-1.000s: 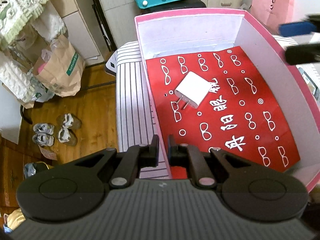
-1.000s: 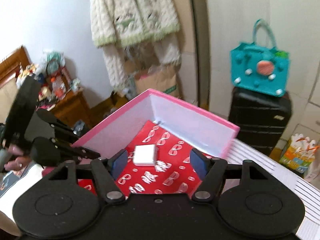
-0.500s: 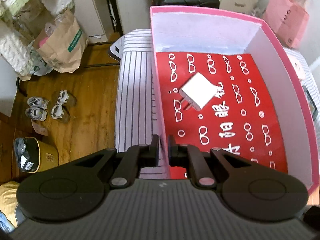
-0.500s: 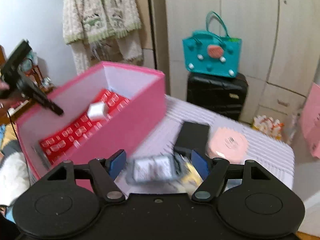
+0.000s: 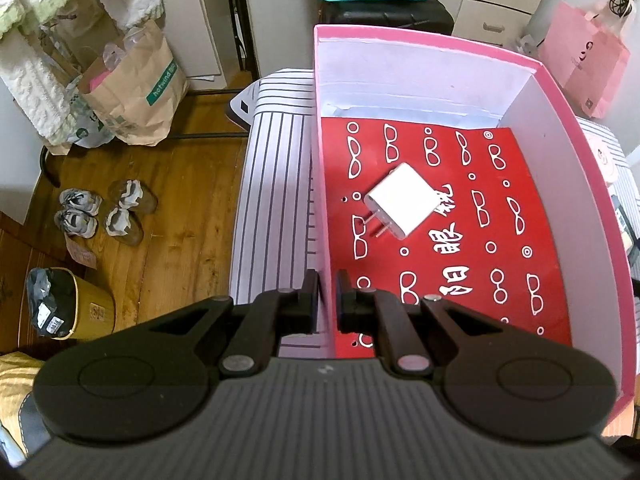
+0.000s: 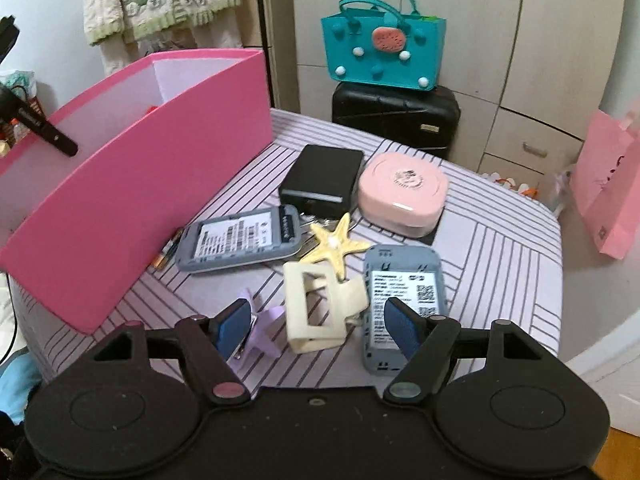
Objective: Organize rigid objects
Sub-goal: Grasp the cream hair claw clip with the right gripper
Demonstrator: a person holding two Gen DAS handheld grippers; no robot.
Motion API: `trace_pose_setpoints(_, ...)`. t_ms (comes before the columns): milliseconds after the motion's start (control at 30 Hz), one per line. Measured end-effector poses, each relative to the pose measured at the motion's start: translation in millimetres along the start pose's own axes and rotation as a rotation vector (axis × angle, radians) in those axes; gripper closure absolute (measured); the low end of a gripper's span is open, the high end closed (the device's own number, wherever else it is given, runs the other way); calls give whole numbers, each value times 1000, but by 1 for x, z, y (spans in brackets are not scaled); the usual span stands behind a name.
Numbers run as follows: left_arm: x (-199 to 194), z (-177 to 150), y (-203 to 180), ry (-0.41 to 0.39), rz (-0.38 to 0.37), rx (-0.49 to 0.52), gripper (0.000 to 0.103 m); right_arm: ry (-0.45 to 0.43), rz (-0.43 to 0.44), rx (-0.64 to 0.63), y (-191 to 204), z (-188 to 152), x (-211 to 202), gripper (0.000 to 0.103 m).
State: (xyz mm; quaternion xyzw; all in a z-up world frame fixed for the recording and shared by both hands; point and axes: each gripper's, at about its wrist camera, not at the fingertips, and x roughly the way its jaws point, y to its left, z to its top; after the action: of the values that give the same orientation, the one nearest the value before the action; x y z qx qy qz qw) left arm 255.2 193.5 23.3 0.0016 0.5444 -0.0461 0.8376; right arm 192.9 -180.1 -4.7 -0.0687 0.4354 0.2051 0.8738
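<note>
My left gripper (image 5: 328, 294) is shut on the near-left wall of the pink box (image 5: 320, 184), one finger outside and one inside. Inside the box a white plug charger (image 5: 402, 201) lies on red patterned paper (image 5: 460, 248). My right gripper (image 6: 316, 326) is open above the striped table, with a cream hair claw (image 6: 310, 312) lying between its blue pads (image 6: 234, 326) but apart from them. Around it lie a purple clip (image 6: 264, 338), a starfish clip (image 6: 336, 242), two grey devices (image 6: 240, 238) (image 6: 404, 304), a black box (image 6: 322, 182) and a pink case (image 6: 402, 194).
The pink box (image 6: 132, 184) stands on the left part of the striped table (image 6: 500, 264). A black suitcase (image 6: 396, 116) with a teal bag (image 6: 380, 52) sits behind the table, a pink paper bag (image 6: 608, 196) to the right. Shoes (image 5: 100, 216) and a bin (image 5: 68, 308) are on the wooden floor.
My right gripper has swung out of the box, rightward and down, to the loose items on the table. The left gripper kept its hold on the box wall while rolling slightly.
</note>
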Motion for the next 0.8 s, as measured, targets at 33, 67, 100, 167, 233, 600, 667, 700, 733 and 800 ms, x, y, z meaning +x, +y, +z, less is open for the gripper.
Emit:
trace_pose_setpoints(33, 0, 0, 0, -1, 2, 0, 95, 2, -6, -5, 1, -1, 2, 25)
trace_pose_setpoints(67, 1, 0, 0, -2, 3, -2, 95, 2, -13, -10, 2, -2, 4, 25)
trace_pose_setpoints(100, 1, 0, -1, -1, 4, -2, 95, 3, -17, -12, 2, -2, 6, 25)
trace_pose_setpoints(167, 3, 1, -1, 2, 6, 2, 95, 1, -19, -1, 1, -1, 11, 26)
trace_pose_setpoints(233, 4, 1, 0, 5, 5, 0, 95, -2, -2, 34, -4, 1, 16, 29)
trace_pose_setpoints(600, 6, 0, 1, 4, -4, 0, 95, 10, 0, 142, -14, 16, 29, 49)
trace_pose_setpoints(667, 6, 0, 1, 3, -6, -2, 95, 21, -29, 96, -5, 17, 29, 47)
trace_pose_setpoints(700, 6, 0, 1, 4, -8, -3, 95, 27, -40, 85, -2, 16, 29, 49)
trace_pose_setpoints(733, 6, 0, 2, 4, -11, -6, 95, 31, -54, 83, -1, 16, 30, 49)
trace_pose_setpoints(800, 7, 0, 3, 3, -14, -12, 95, 29, -59, 88, -3, 17, 28, 50)
